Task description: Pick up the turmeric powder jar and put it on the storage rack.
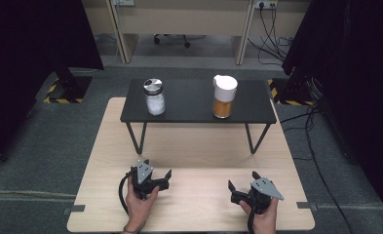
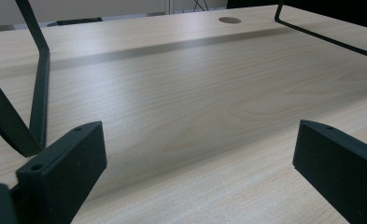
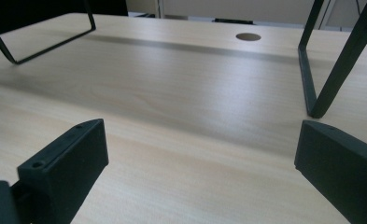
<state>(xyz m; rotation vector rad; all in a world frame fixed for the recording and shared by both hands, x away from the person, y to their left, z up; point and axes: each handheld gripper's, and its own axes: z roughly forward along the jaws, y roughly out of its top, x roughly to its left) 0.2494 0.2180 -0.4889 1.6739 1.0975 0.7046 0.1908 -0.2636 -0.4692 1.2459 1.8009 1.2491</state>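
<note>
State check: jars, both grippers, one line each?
left gripper: open, empty, low over the wooden table
right gripper: open, empty, low over the table
glass jar: upright on the black shelf, metal lid on, white contents
orange jar: upright on the shelf, white lid on

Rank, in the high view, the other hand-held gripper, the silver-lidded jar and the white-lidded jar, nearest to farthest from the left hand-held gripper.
From the left hand-held gripper:
1. Silver-lidded jar, straight ahead on the black shelf.
2. Right hand-held gripper, across the near table edge.
3. White-lidded jar, shelf's right side.
</note>
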